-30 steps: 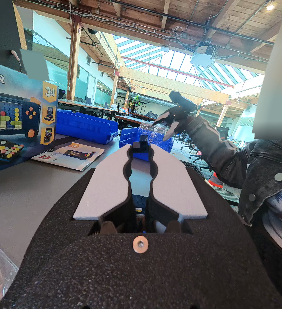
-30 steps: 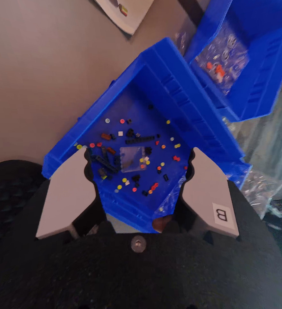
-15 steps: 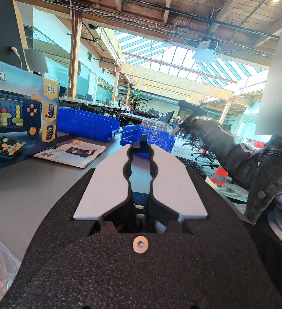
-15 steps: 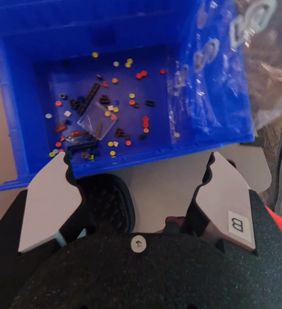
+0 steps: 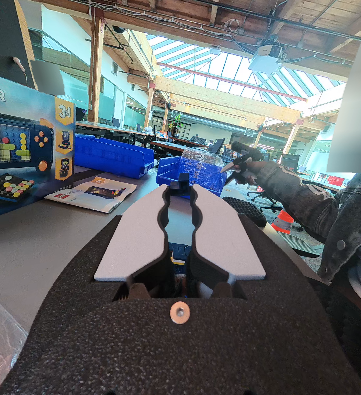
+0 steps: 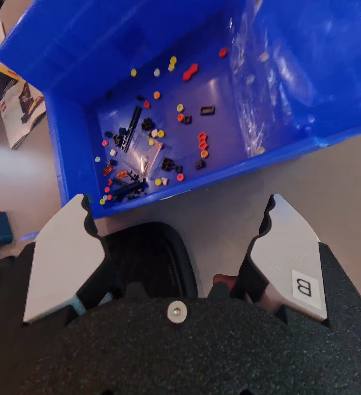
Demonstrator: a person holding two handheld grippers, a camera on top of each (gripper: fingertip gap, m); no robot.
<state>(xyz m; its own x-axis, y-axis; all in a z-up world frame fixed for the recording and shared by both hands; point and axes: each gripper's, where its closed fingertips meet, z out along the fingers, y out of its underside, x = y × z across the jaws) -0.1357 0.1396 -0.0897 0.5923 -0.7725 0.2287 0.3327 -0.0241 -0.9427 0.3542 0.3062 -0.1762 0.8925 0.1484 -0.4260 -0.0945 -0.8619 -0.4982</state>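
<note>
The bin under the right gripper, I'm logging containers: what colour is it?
Solid blue bin, clearest in the right wrist view.

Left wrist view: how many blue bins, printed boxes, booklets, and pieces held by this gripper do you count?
Blue bins: 2
Printed box: 1
Booklet: 1
Dark brick piece in the left gripper: 1
Total: 5

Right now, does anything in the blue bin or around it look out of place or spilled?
Mostly no. The small bricks lie scattered loose on the floor of the blue bin, unsorted, with a clear plastic bag slumped against one wall. None has spilled onto the table.
</note>
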